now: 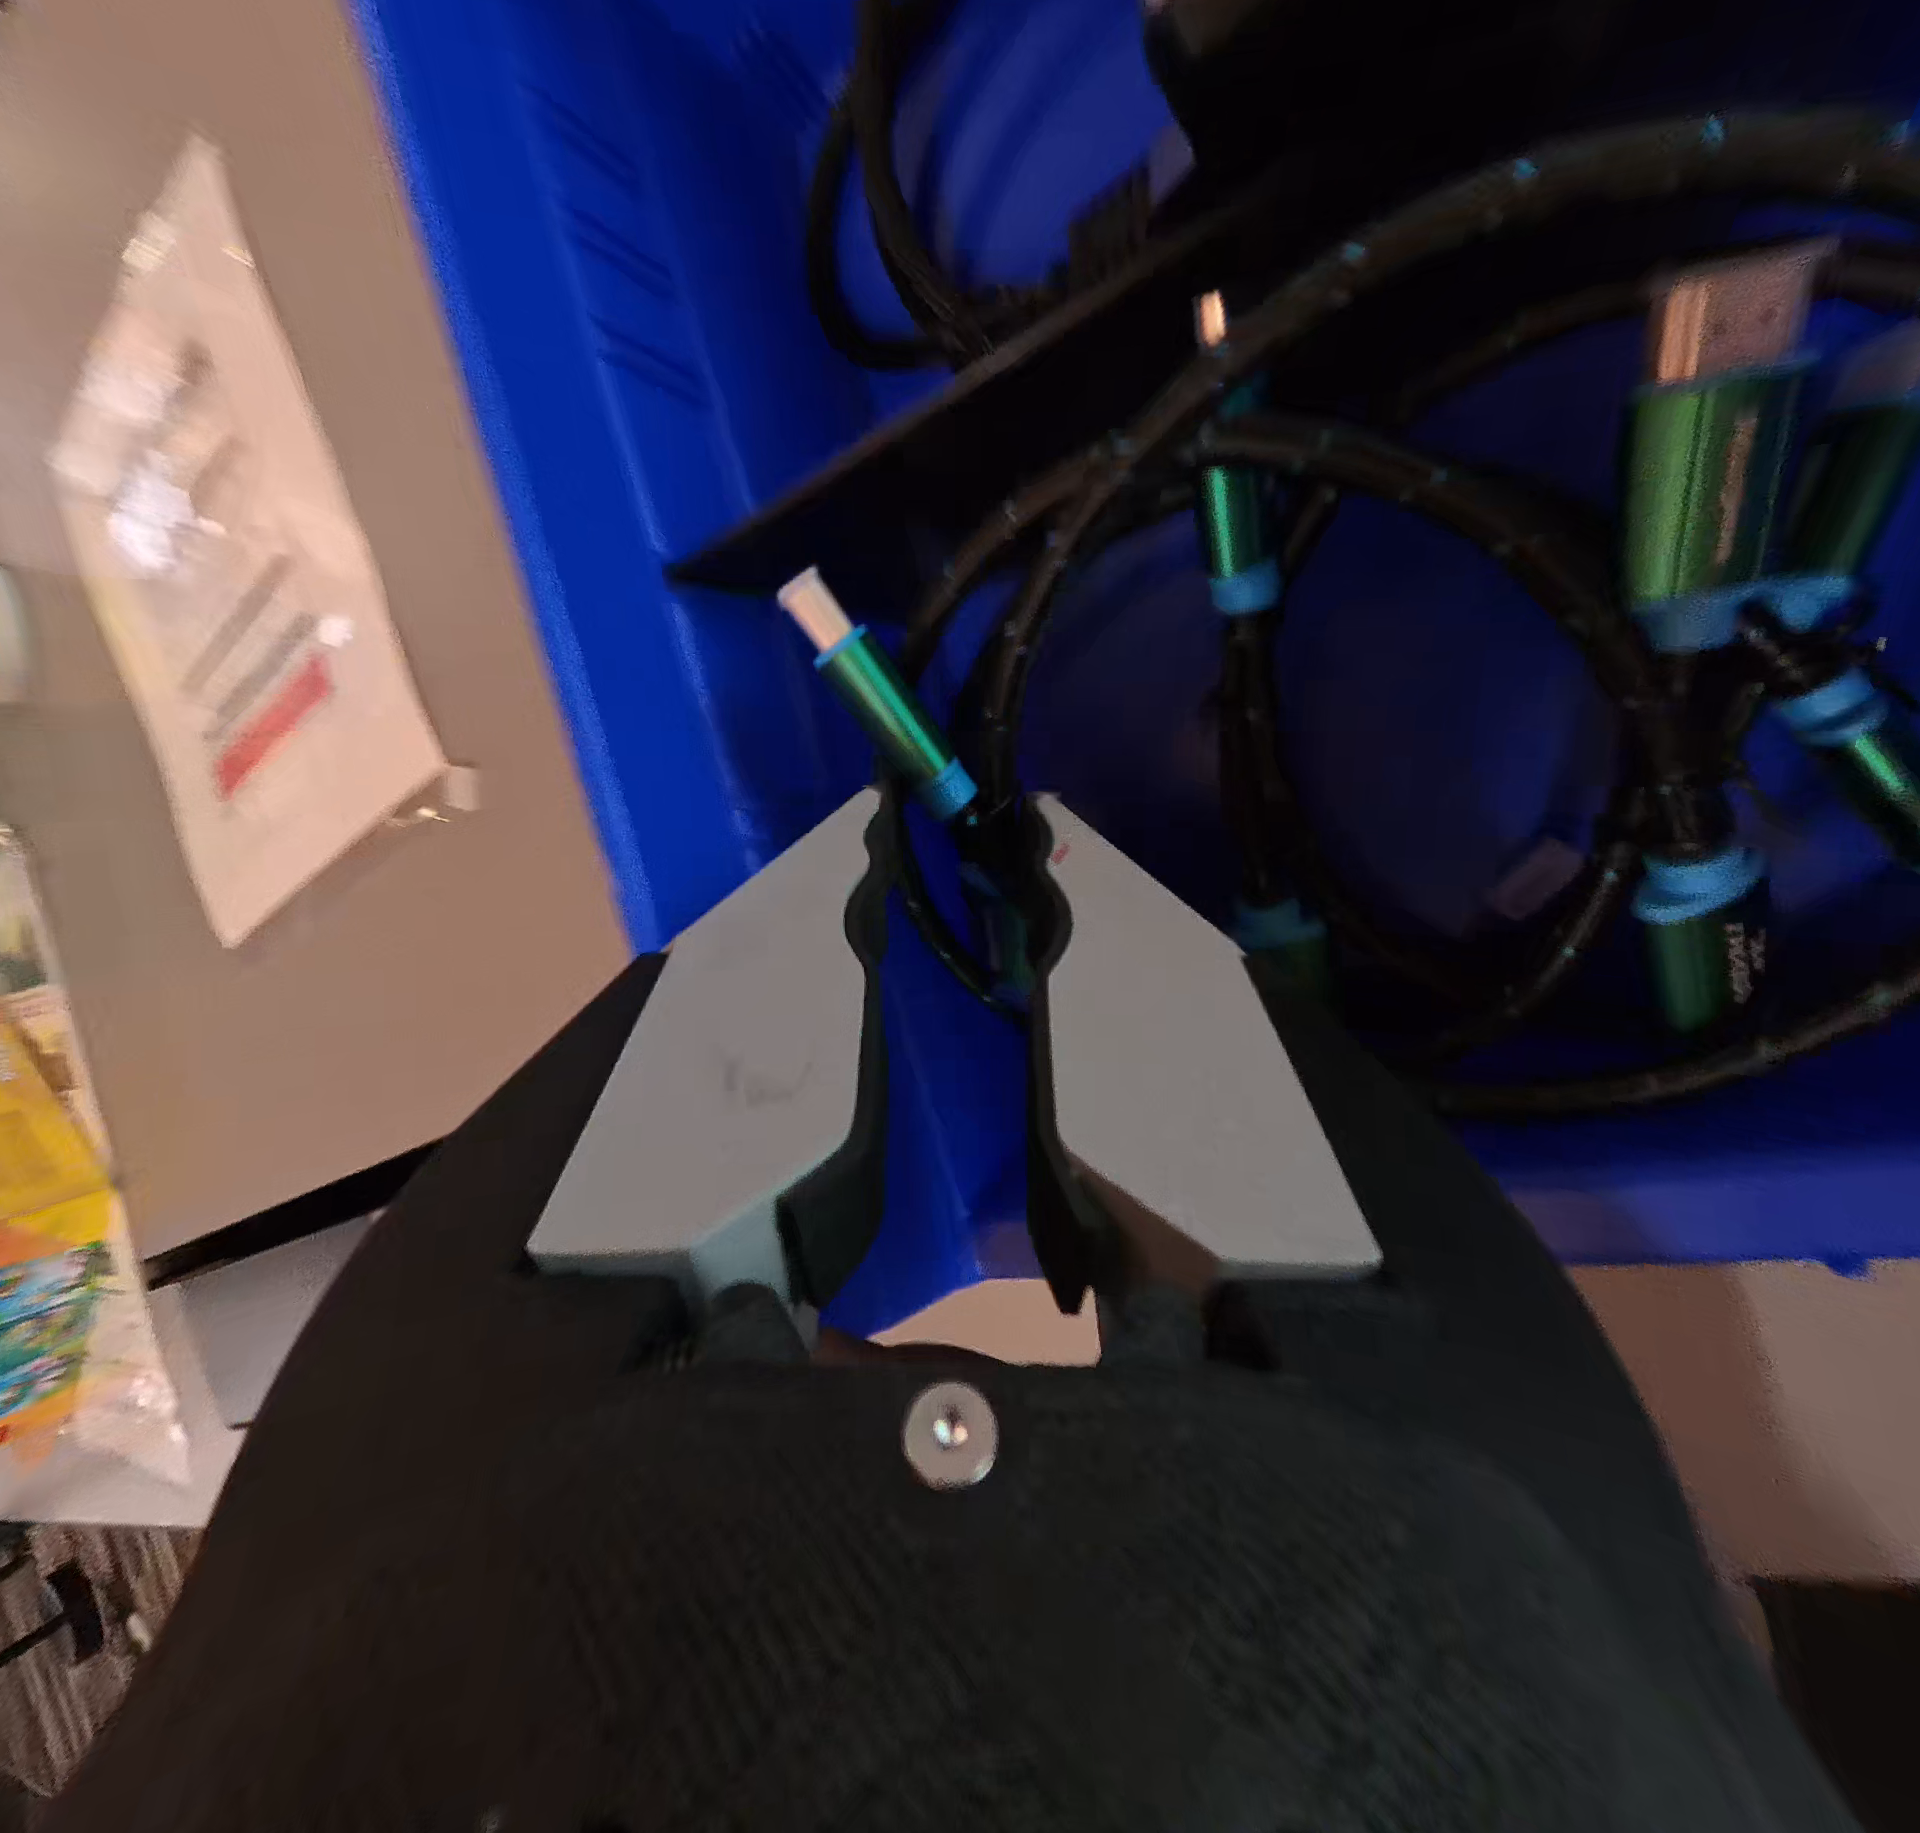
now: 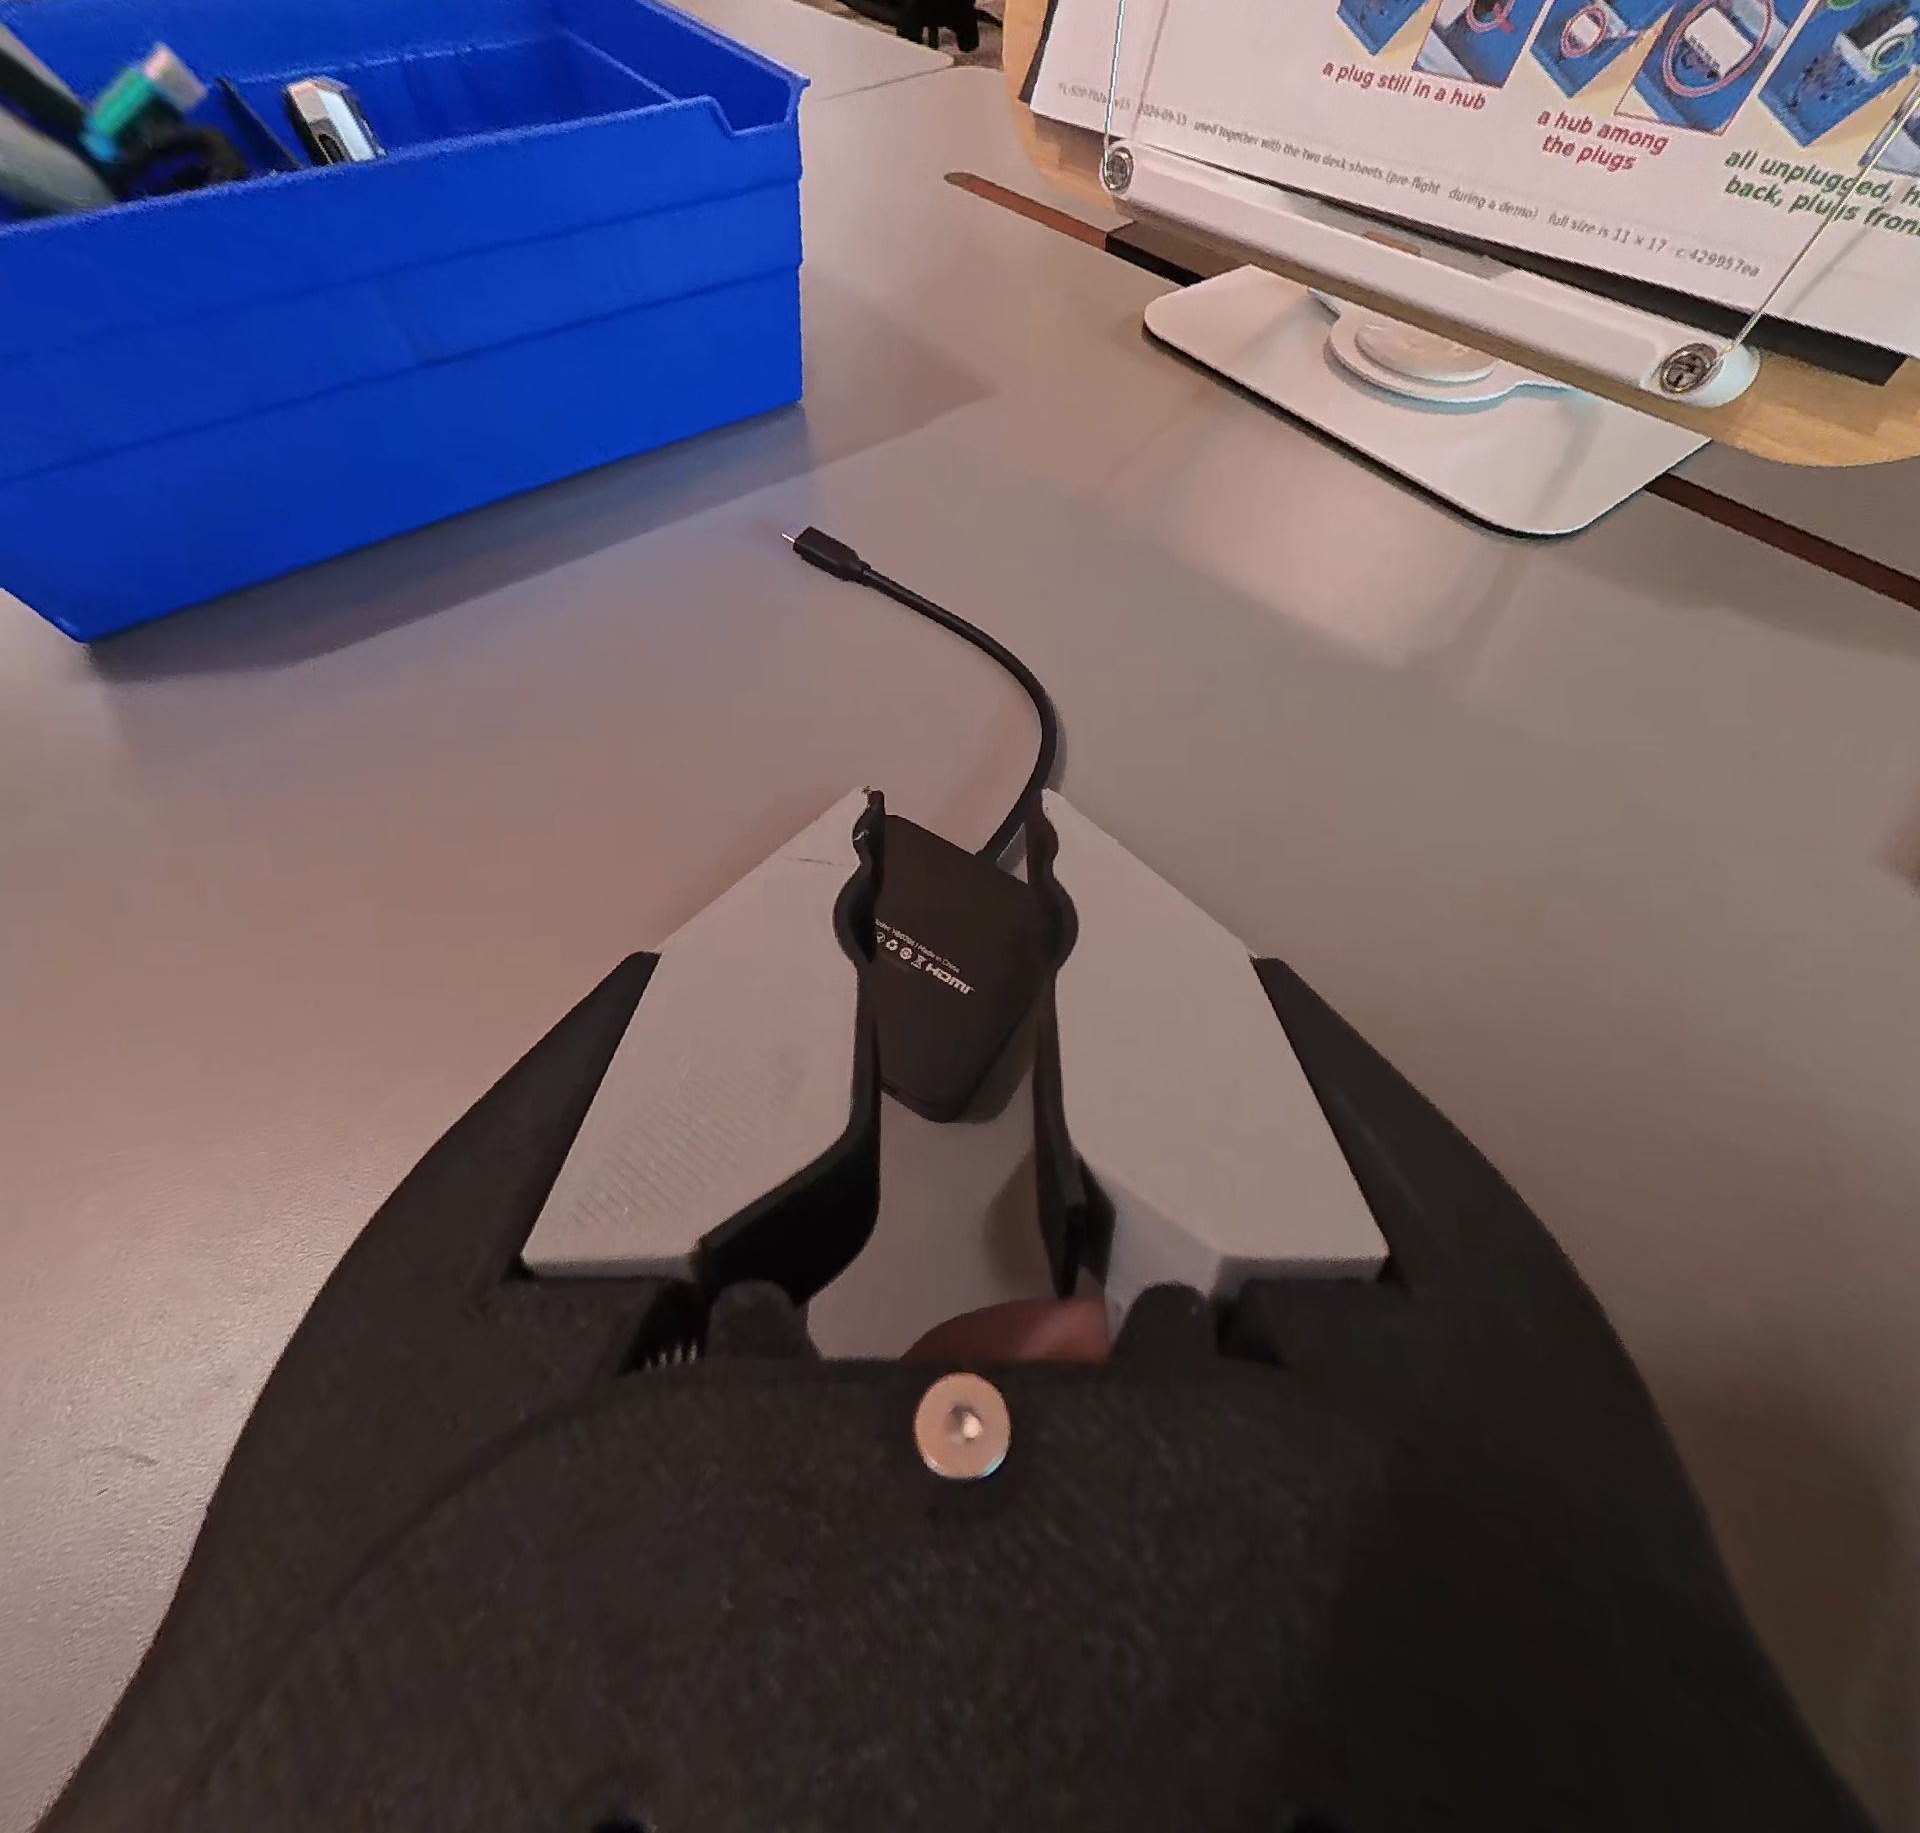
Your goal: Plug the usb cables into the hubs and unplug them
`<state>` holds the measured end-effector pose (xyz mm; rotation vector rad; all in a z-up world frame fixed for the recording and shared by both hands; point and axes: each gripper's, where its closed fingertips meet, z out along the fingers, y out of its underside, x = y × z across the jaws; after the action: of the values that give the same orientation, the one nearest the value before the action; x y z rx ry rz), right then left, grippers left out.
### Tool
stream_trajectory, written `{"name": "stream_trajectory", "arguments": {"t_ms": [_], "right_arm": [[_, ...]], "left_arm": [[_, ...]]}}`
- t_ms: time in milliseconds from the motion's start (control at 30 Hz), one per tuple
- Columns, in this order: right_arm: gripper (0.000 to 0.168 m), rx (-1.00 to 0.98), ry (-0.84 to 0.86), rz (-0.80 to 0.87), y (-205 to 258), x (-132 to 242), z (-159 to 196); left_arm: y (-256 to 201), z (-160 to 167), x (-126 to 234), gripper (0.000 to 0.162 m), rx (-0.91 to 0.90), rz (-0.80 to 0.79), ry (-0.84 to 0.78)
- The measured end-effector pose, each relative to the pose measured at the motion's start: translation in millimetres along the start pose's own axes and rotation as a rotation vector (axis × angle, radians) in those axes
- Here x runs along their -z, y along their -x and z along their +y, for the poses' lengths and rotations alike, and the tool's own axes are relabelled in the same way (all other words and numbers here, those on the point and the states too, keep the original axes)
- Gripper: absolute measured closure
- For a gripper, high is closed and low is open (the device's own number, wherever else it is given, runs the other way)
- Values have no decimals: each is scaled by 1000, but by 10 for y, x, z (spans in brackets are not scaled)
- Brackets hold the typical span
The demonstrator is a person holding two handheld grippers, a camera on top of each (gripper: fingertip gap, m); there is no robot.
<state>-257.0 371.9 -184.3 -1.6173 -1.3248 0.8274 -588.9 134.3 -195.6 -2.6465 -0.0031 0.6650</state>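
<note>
The black adapter hub (image 2: 951, 994) lies between the fingers of the right claw (image 2: 956, 827), which is pinched on its two long sides while it rests on the grey surface (image 2: 1351, 796). It looks small, light and rigid, with a smooth casing that may slip, so the flat sides make the sounder hold; its short black lead (image 2: 997, 671) curls ahead to a small plug (image 2: 821, 545) lying free on the surface, and would likely dangle and swing if lifted.

The left claw (image 1: 956, 817) is pressed nearly together over a black braided cable (image 1: 987, 910) just behind a green metal plug (image 1: 894, 718) with a blue collar. The view is blurred, but the cable appears to be caught between the fingers. It seems limp and springy, and the plug shell is the stiffer place to hold. It hangs inside the blue bin (image 1: 644, 433), among coiled cables (image 1: 1455, 692) with more green plugs (image 1: 1704, 495).

In the right wrist view the blue bin (image 2: 416, 329) stands to the left, well apart from the hub, and a printed sheet on a white stand (image 2: 1455, 412) sits to the right. Packets (image 1: 52, 1264) lie at the left edge of the left wrist view.
</note>
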Motion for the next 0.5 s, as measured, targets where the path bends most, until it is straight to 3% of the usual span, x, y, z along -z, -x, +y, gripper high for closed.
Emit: {"name": "stream_trajectory", "arguments": {"t_ms": [67,267,400,500], "right_arm": [[144,2,-1,0,0,2,-4],[145,7,-13,0,6,11,-31],[145,19,-18,12,-8,11,-37],[145,25,-32,13,-5,17,-60]], "left_arm": [[165,-173,160,152,-6,-95,-88],[606,-660,756,153,-75,-376,-338],[666,-927,1115,153,-84,-409,-527],[524,-1184,1593,153,-257,-548,-768]]}}
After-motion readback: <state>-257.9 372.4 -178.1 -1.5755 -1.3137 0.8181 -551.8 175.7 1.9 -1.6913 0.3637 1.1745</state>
